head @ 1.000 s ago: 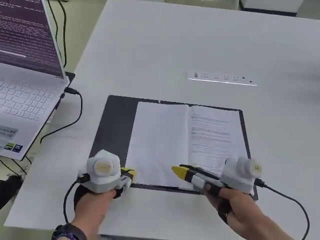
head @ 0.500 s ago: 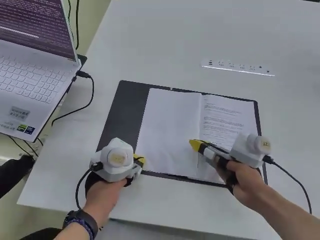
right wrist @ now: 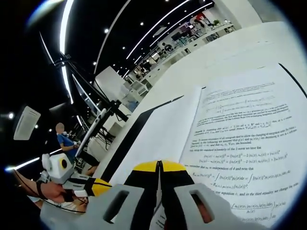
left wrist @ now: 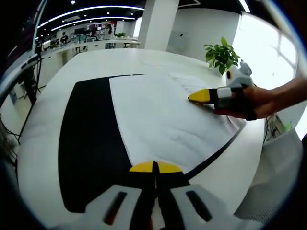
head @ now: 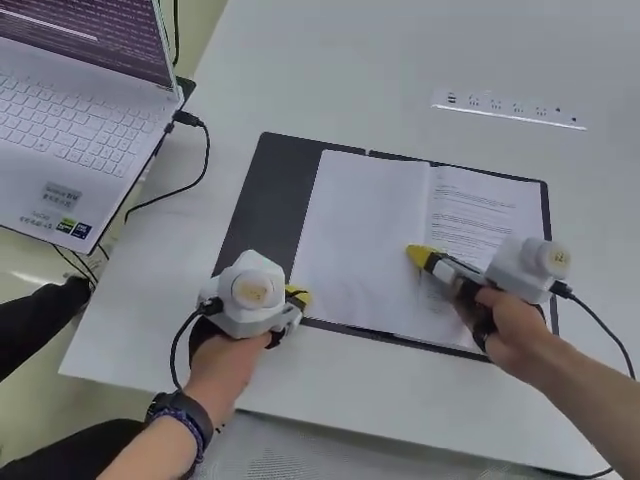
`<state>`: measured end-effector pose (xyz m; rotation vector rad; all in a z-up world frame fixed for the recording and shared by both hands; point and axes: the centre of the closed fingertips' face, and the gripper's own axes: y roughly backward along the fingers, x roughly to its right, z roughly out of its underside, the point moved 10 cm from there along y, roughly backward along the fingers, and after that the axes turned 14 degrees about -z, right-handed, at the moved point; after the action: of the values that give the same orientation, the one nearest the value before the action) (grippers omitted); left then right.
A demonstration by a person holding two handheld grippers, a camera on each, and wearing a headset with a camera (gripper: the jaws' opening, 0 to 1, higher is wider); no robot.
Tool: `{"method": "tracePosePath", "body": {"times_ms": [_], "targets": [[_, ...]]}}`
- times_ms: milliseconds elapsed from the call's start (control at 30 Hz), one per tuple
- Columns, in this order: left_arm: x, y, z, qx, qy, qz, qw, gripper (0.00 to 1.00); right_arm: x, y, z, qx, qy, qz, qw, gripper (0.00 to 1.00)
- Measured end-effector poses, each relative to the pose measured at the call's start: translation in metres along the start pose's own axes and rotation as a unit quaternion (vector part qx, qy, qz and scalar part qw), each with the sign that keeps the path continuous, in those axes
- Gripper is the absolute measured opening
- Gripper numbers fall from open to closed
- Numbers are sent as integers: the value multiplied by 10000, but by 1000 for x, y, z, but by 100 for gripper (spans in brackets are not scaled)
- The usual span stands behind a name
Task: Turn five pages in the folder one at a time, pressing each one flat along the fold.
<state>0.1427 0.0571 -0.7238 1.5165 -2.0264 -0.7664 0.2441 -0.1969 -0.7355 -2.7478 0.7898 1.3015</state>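
A black folder (head: pixel 268 205) lies open on the white table. A blank turned page (head: pixel 370 235) lies on its left half and a printed page (head: pixel 485 215) on its right. My right gripper (head: pixel 416 254) is shut, its yellow tips resting on the paper at the fold, about halfway up the page. From its own view the tips (right wrist: pixel 159 166) sit where the blank page (right wrist: pixel 160 136) meets the printed page (right wrist: pixel 240 139). My left gripper (head: pixel 299 296) is shut with nothing in it, over the folder's near edge; its tips (left wrist: pixel 154 166) hover at the blank page's (left wrist: pixel 158 115) lower corner.
An open laptop (head: pixel 80 110) stands at the back left, and its cable (head: pixel 185 185) loops close to the folder's left edge. A socket strip (head: pixel 505 108) is set into the table behind the folder. The table's front edge (head: pixel 330 420) runs just under my hands.
My right gripper has slid away from me along the fold, from near the page's bottom to about its middle. The left gripper stays at the folder's near edge. The camera has shifted.
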Motion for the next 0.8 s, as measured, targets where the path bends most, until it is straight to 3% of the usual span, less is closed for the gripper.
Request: {"method": "tracePosePath", "body": {"times_ms": [167, 300, 400, 467, 800], "targets": [[0, 0, 0, -14, -2, 11, 10000, 0, 5, -6, -7, 96, -61, -18, 9999, 0], [0, -2, 0, -9, 30, 3, 10000, 0, 7, -13, -13, 113, 95, 18, 9999, 0], [-1, -2, -1, -19, 57, 13, 10000, 0, 6, -19, -19, 277, 56, -14, 9996, 0], [-1, -3, -1, -22, 62, 19, 10000, 0, 6, -22, -23, 423, 97, 101, 9990, 0], [-2, -6, -1, -20, -3, 35, 10000, 0, 10, -34, -35, 730, -118, 180, 9971, 0]]}}
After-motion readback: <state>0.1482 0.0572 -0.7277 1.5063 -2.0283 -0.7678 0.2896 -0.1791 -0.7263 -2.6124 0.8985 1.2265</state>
